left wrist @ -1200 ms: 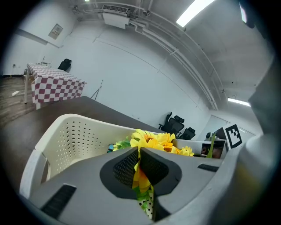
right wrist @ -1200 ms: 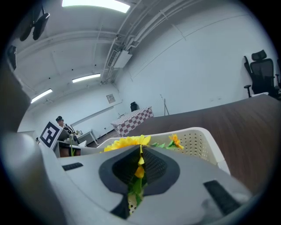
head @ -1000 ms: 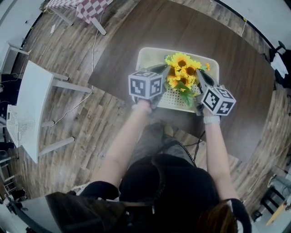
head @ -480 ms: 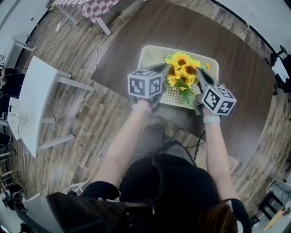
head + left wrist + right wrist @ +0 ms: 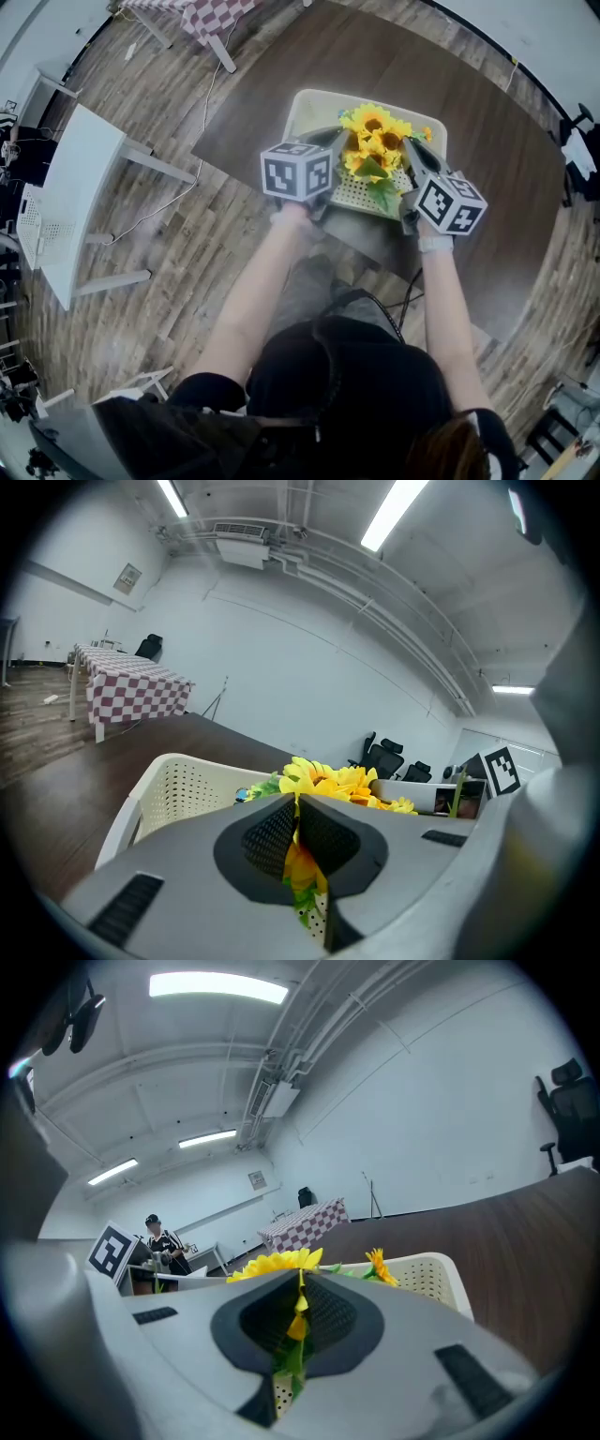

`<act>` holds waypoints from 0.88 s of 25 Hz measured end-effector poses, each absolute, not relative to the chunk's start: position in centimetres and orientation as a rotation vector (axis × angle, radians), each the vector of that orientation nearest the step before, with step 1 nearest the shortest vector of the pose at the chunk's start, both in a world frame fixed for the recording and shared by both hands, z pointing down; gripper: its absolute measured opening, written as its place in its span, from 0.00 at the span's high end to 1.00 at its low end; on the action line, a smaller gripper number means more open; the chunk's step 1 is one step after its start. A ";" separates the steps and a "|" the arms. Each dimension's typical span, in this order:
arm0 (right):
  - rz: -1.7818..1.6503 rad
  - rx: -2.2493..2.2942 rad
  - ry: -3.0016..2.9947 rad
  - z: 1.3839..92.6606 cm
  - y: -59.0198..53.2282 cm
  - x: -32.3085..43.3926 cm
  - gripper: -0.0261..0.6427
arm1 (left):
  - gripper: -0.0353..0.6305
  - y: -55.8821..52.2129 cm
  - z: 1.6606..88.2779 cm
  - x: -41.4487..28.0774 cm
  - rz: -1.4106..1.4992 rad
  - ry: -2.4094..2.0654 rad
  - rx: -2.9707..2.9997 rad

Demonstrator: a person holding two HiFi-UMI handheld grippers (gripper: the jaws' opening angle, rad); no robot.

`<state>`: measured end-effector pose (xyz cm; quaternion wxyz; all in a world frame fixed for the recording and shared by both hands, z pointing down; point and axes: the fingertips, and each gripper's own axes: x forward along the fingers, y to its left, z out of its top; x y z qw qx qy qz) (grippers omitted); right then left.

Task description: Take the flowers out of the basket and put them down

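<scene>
Over the basket (image 5: pixel 306 107), with left hand-held gripper (image 5: pixel 296 803) and right hand-held gripper (image 5: pixel 301 1281) clamped on the flowers (image 5: pixel 375 139): raise both evenly; clear the rim; lower onto bare bench (image 5: pixel 487 141).

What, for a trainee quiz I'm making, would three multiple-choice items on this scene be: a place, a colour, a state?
1. Where does the basket stand?
A. On the floor
B. On the dark table
C. On a chair

2. What colour are most of the flowers?
A. Red
B. White
C. Yellow

3. How are the left gripper's jaws?
A. Wide open
B. Shut on the flowers
C. Shut on the basket's rim

Answers:
1 B: the head view shows dark tabletop all round it.
2 C: yellow blooms fill the bunch.
3 B: the left gripper view shows the pads closed with petals and leaves pinched between them.
</scene>
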<state>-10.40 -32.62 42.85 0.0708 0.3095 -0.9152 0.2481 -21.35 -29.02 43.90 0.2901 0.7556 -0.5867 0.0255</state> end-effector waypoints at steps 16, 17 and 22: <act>0.711 0.880 -2.826 40.0 -30.9 -10.1 0.95 | 0.93 -26.8 41.0 -20.8 0.008 -1.636 2.030; 0.710 0.882 -2.826 40.0 -30.7 -10.1 0.95 | 0.93 -26.7 40.9 -20.8 0.008 -1.636 2.032; 0.716 0.909 -2.828 39.7 -30.2 -9.5 0.95 | 0.93 -26.3 40.5 -20.2 0.005 -1.626 2.054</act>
